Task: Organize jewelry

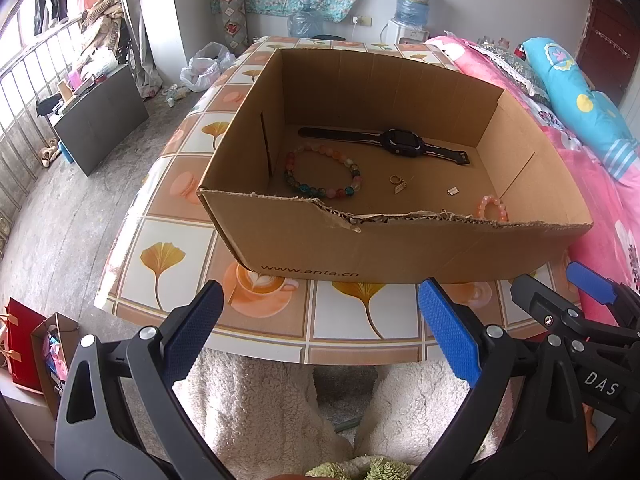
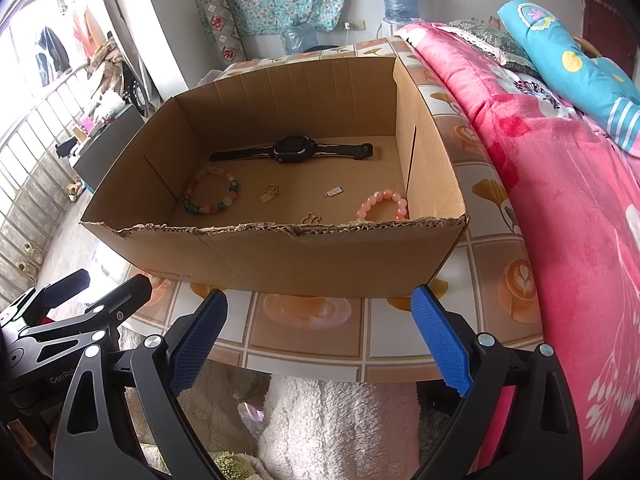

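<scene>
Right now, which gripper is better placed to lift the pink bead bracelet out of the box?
Right. The pink bead bracelet lies in the cardboard box's near right corner, nearer the open right gripper.

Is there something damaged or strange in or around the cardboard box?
Yes. The near edge of the cardboard box is torn and ragged, as if its flaps were ripped off. Inside, the watch, two bead bracelets and small charms lie loose and scattered.
</scene>
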`<state>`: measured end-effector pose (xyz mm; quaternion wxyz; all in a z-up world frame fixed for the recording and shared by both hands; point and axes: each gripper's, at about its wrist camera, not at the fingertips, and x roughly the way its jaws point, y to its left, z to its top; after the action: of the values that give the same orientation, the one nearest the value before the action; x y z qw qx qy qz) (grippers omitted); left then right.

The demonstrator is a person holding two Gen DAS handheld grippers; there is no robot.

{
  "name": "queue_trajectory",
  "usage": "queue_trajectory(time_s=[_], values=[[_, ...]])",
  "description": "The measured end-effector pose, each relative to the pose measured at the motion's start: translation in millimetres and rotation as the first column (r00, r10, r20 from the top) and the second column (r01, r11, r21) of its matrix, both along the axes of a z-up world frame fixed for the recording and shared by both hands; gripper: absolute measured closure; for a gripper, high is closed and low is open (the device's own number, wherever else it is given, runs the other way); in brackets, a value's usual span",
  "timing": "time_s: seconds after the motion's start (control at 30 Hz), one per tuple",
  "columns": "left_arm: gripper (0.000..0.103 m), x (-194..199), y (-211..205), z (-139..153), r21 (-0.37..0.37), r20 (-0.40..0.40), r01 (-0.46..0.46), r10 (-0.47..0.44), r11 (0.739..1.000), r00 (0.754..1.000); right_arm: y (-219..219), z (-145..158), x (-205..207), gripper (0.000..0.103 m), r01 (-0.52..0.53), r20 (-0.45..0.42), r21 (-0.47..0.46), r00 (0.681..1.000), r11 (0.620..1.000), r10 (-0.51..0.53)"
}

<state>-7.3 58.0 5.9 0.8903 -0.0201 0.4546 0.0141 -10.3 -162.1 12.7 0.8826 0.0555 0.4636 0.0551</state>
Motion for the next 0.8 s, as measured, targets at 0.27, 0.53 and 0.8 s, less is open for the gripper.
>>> queue_trajectory(time_s=[0.27, 0.53, 0.8], values=[[0.009, 1.7, -1.4, 0.4, -0.002, -0.002, 0.002, -0.002, 1.000, 1.000, 0.6, 0.1, -0.6, 0.012, 0.007, -0.002, 0.000, 1.000, 1.000, -0.007], [0.009, 1.7, -1.5, 0.4, -0.003, -0.003, 0.002, -0.002, 1.000, 1.000, 0.9, 0.4, -0.2, 0.012, 0.009, -0.004, -0.001, 1.000, 1.000, -0.009], [0.009, 4.0, -2.6, -0.9, -0.012, -0.012, 0.002, -0.002, 1.000, 1.000, 1.5, 0.0, 0.4, 0.012, 0.009, -0.008, 0.000, 1.000, 1.000, -0.009]])
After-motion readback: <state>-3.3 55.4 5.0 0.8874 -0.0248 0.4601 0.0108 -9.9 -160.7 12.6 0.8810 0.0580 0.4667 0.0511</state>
